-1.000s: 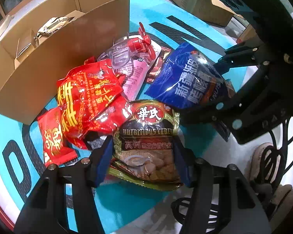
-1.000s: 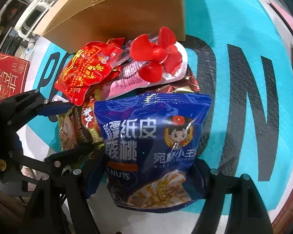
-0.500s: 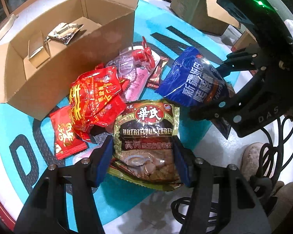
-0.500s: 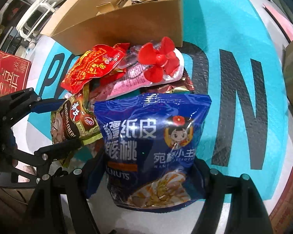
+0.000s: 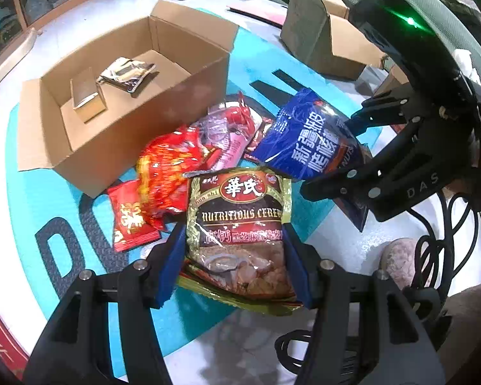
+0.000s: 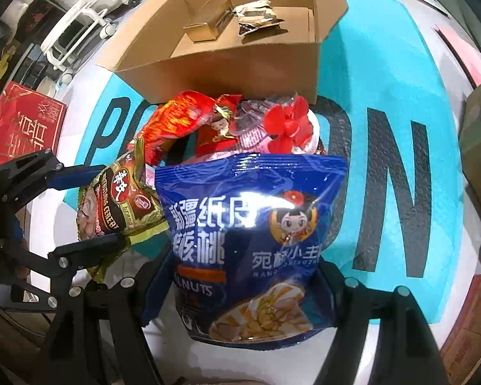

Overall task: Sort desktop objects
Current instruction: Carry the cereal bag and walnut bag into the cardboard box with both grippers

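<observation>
Now the left gripper [image 5: 237, 256] clamps the cereal bag [image 5: 240, 224] and the right gripper [image 6: 240, 292] clamps the walnut bag [image 6: 250, 234], probably to carry both into the cardboard box [image 5: 138, 134].

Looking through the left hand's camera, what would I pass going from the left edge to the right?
Open cardboard box → small red packet → crinkled red bag → brown cereal bag in the left gripper → blue walnut bag → right gripper.
</observation>
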### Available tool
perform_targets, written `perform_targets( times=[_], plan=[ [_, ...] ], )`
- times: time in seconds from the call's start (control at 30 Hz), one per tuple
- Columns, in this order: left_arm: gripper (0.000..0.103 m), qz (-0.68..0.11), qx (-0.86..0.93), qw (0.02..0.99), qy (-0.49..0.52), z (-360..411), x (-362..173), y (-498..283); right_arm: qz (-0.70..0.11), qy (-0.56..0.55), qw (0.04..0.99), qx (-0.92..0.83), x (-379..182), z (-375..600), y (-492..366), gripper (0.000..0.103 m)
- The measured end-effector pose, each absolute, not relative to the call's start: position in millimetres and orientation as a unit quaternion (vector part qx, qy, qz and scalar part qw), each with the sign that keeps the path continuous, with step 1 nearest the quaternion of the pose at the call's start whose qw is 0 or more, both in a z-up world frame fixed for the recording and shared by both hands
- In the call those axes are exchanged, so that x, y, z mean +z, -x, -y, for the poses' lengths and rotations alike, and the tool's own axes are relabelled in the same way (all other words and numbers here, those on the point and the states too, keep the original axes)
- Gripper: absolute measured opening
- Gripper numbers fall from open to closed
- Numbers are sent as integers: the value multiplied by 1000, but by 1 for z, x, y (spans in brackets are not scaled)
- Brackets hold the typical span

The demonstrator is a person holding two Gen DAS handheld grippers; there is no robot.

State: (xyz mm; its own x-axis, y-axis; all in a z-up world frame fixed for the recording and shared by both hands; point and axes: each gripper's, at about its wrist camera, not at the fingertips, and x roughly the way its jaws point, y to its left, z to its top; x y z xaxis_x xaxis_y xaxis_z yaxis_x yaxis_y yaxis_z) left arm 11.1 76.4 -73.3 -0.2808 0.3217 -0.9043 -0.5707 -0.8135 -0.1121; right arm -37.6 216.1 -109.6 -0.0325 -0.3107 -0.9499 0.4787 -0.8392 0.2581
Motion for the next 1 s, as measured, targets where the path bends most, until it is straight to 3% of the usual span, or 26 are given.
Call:
perform_targets(
  times=[1.0],
  plan=[
    [57,-88,869,196,445,-30,-9,50,-70,-563,300,-767,-39,-164,99,77]
  ],
)
